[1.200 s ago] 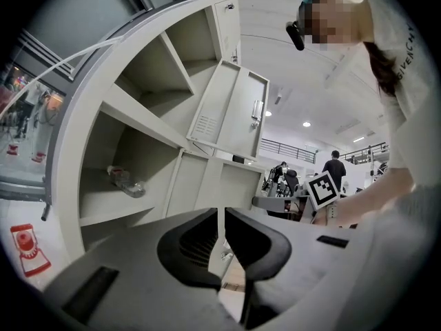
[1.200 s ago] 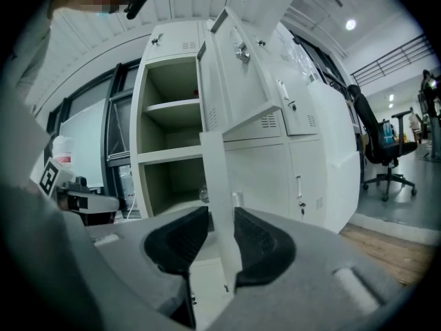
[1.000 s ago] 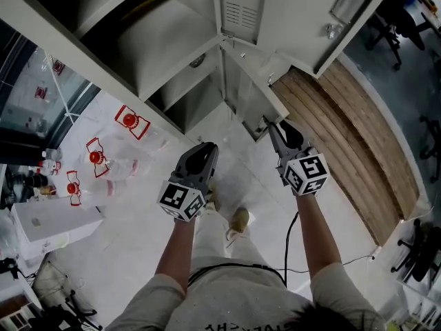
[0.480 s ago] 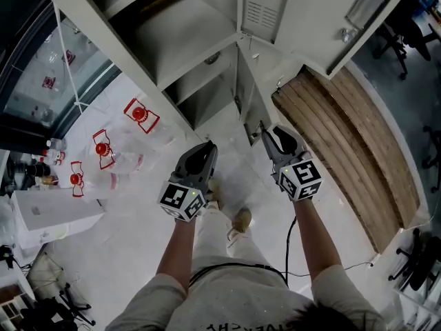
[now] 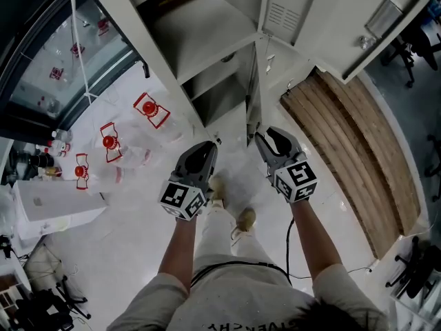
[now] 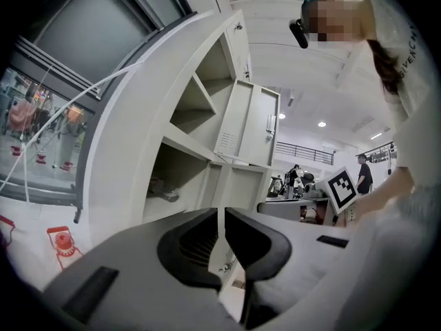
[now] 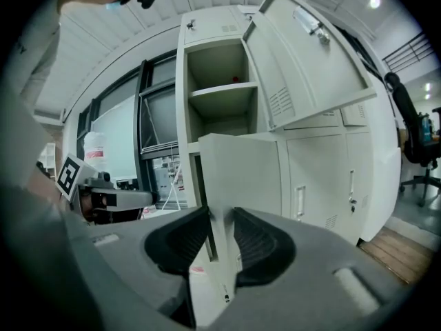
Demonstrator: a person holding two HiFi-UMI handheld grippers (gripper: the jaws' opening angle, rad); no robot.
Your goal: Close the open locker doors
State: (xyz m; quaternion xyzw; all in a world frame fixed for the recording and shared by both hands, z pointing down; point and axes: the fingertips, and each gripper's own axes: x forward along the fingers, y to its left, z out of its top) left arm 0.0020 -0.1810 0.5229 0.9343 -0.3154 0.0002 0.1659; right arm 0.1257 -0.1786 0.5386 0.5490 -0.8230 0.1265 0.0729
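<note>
The grey lockers (image 5: pixel 207 40) stand ahead with two doors open. In the head view the lower door (image 5: pixel 253 95) shows almost edge-on, and the upper door (image 5: pixel 324 19) swings out to the right. My right gripper (image 5: pixel 264 135) is at the lower door's free edge. In the right gripper view that door (image 7: pixel 241 171) runs between the jaws of the right gripper (image 7: pixel 220 216). These jaws have just been opening and stand open round the edge. My left gripper (image 5: pixel 207 145) hovers left of the door, shut and empty (image 6: pixel 222 216). The upper door (image 6: pixel 258 126) shows beyond it.
A small object (image 6: pixel 162 190) lies in the lower compartment. Red-and-white items (image 5: pixel 110 143) and a white box (image 5: pixel 55 219) sit on the floor at left. A wooden strip (image 5: pixel 344 143) runs along the right. A cable (image 5: pixel 289 240) trails by my feet. People (image 6: pixel 363 174) stand far back.
The lower door has swung from slanting out to the right to nearly edge-on against the locker. My right gripper went left with its edge; both grippers drew nearer the lockers.
</note>
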